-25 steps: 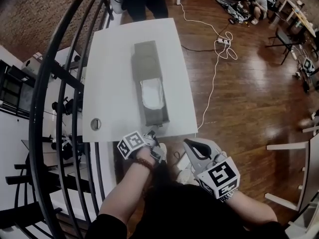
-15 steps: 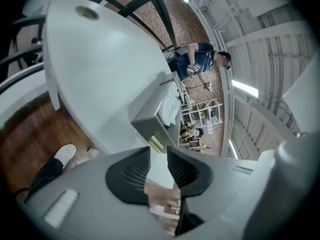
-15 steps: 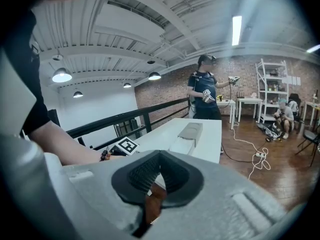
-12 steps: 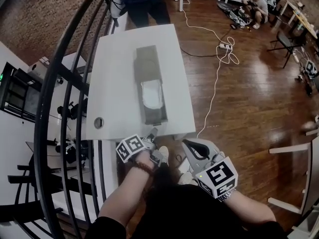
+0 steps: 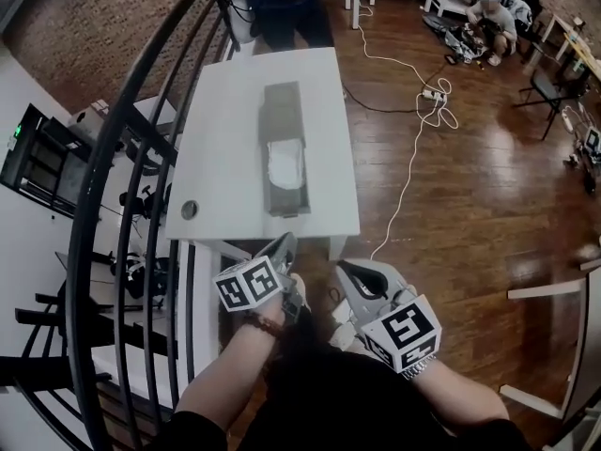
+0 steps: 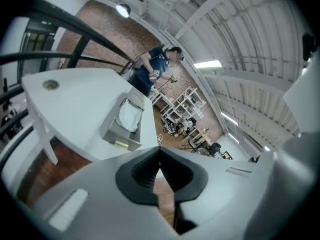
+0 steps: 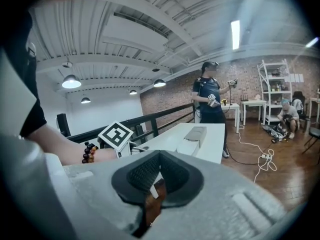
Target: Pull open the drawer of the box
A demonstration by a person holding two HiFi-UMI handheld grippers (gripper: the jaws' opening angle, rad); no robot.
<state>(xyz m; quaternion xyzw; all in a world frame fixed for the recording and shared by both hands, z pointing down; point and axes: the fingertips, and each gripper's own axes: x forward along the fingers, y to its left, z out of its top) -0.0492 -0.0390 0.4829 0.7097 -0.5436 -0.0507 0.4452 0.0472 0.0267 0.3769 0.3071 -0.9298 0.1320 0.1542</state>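
A long grey box [image 5: 282, 111] lies on the white table [image 5: 221, 148]. Its drawer [image 5: 285, 195] is pulled out toward me, with a white crumpled thing [image 5: 285, 163] inside. My left gripper [image 5: 285, 244] hangs just off the table's near edge, short of the drawer front, shut with nothing between its jaws. In the left gripper view the open drawer [image 6: 121, 134] shows beyond the closed tips [image 6: 160, 148]. My right gripper [image 5: 349, 272] is held lower and to the right, off the table, also shut and empty. Its own view shows the joined tips [image 7: 159, 154] and the box [image 7: 196, 133] far ahead.
A black curved railing [image 5: 122, 158] runs along the table's left side. A person [image 5: 282, 7] stands at the table's far end. A white cable [image 5: 413, 148] trails over the wooden floor on the right. A round hole [image 5: 189, 210] marks the table's near left corner.
Both grippers have drawn back from the table's near edge toward me, and the table now sits higher in the head view. The drawer stays pulled out.
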